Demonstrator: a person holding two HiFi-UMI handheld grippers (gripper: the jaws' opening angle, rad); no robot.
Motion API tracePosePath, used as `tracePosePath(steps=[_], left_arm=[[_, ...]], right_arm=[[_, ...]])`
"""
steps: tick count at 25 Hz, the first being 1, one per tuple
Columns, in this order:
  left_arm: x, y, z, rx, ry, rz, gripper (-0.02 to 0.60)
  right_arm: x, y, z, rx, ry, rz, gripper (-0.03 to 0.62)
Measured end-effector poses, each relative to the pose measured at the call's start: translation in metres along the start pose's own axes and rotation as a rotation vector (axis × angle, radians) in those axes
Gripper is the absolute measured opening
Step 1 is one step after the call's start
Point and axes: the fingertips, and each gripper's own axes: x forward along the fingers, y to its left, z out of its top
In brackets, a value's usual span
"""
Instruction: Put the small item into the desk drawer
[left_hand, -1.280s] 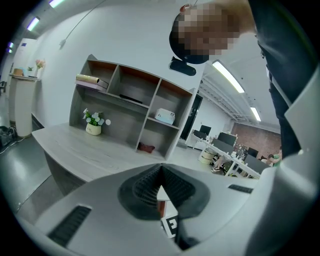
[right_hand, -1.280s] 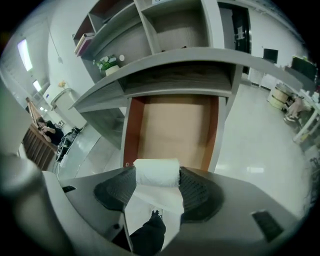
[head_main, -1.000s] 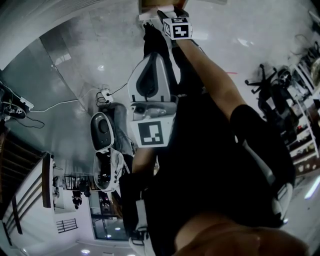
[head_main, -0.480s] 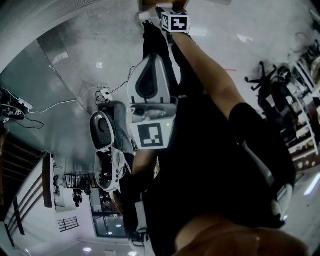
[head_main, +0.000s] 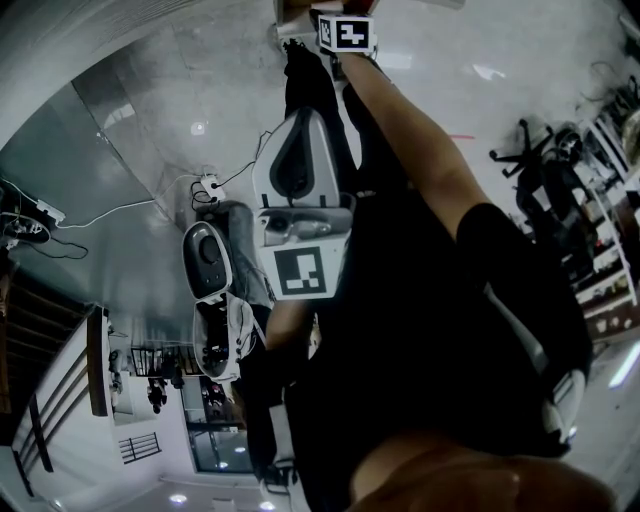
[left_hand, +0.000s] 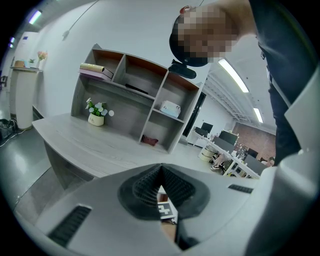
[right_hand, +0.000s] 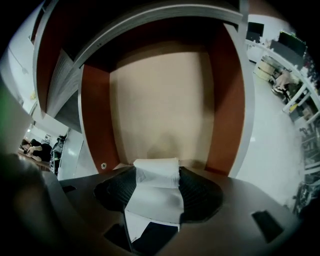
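Delivery is the step I am reading here: the right gripper (right_hand: 156, 172) is reaching out ahead of the person, and its 2 jaws are clamping a small white item (right_hand: 152, 192), which looks like a soft folded or wrapped packet, though I cannot tell what it is exactly. The item is sitting between the ribbed pads, and its top edge is sticking out just past the tips. Beyond it I am looking into what I take to be the open desk drawer (right_hand: 160, 100), with a pale beige floor between reddish-brown side walls, and nothing is showing inside it. The item is hanging in front of that cavity, apart from the floor, so I am judging the placement as not yet done. The left gripper (left_hand: 161, 175) is hanging back near the person's body with its jaws pressed together on nothing, and it is pointing up toward the grey desk (left_hand: 85, 145) and the shelf unit (left_hand: 135, 95) on it. Next, I am thinking the right gripper needs to go deeper into the drawer, bring the item close to the floor, then spread its jaws.
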Motion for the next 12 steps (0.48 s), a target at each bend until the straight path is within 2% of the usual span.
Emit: tracePosePath(steps=[4, 12], left_arm=[[0.0008, 0.0007, -0.0035, -0.004, 0.005, 0.001, -0.008], [-0.0019, -0.0001, -0.0051, -0.009, 0.005, 0.004, -0.008]], right_arm=[[0.0055, -0.0027, 0.0014, 0.037, 0.04, -0.004, 0.256], [0.009, -0.0058, 0.0024, 0.048, 0.05, -0.007, 0.256]])
